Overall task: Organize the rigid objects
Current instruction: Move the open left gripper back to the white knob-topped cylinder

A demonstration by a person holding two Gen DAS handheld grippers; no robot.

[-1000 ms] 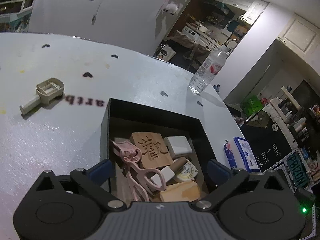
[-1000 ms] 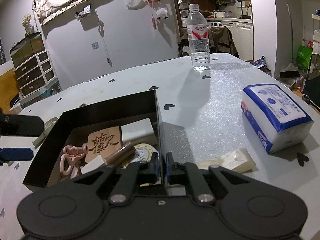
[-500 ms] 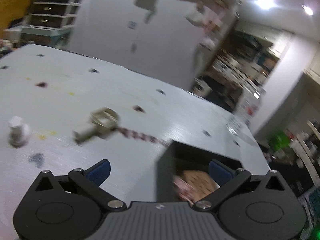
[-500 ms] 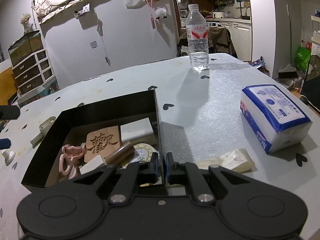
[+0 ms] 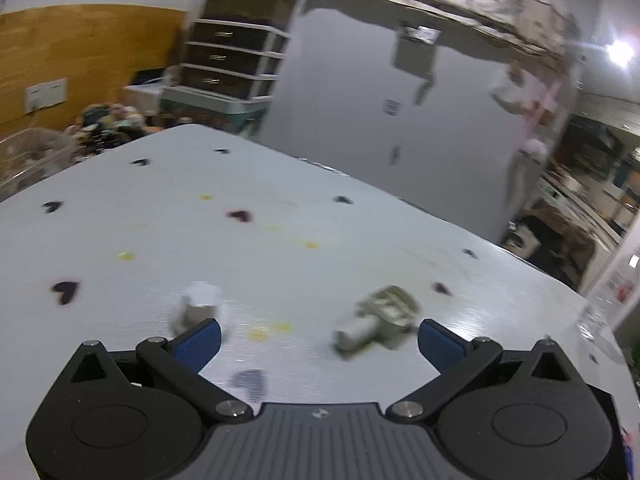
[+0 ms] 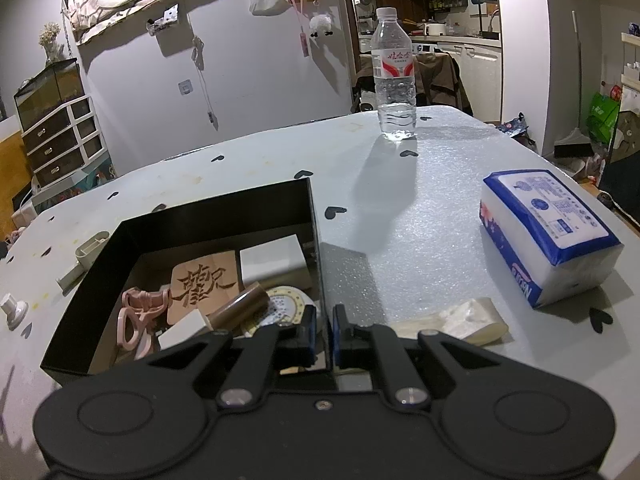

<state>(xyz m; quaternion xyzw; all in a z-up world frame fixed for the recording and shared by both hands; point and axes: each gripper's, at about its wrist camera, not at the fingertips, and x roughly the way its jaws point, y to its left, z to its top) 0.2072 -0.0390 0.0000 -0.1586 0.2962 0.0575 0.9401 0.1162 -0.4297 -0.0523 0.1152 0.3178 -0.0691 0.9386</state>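
The left tongs (image 5: pixel 318 340) are angled down over the surface (image 5: pixel 280 216), spread wide with nothing between the blue pads. A small white knob-like piece (image 5: pixel 199 306) is seen just beyond the left pad, and a beige handled plastic piece (image 5: pixel 380 316) lies nearer the right pad; both are blurred. The right tongs (image 6: pixel 324 330) are tilted downward and pinched onto the right wall of the black box (image 6: pixel 224 216). Inside the box are held a carved wooden plaque (image 6: pixel 202 286), a pink clip (image 6: pixel 138 316), a white block (image 6: pixel 274 260) and a brown cylinder (image 6: pixel 240 306). Right of the box, a tissue pack (image 6: pixel 548 236) is found on the surface.
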